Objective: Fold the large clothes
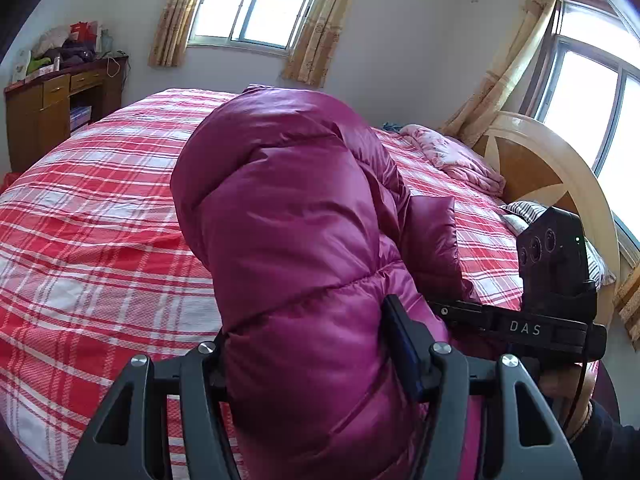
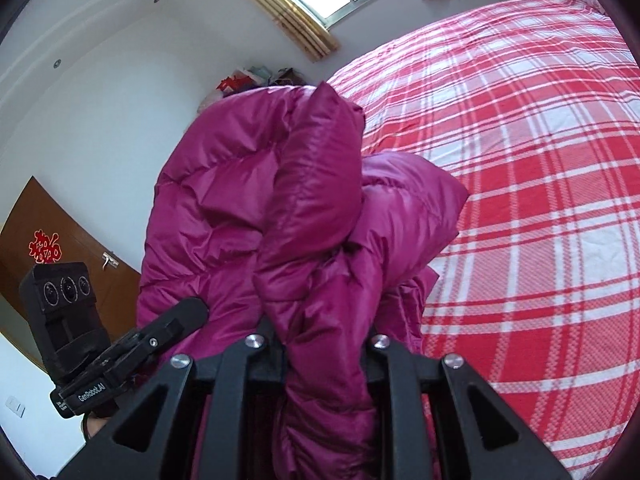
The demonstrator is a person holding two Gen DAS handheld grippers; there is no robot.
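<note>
Left gripper [image 1: 316, 364] and right gripper [image 2: 320, 360] each clamp the magenta jacket [image 1: 288, 208] above the near bed [image 1: 100, 200].

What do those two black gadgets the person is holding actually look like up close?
Both are matte black plastic. The left gripper has angular finger arms with silver screws. The right gripper looks the same. Each carries a boxy block with three round lenses; lettering reads "DAS" and "GenRobot.AI".

"DAS" stands in pale letters on the right tool [image 1: 524, 326], seen beside the left tool. "GenRobot.AI" stands on the left tool [image 2: 92, 394], seen beside the right tool.
</note>
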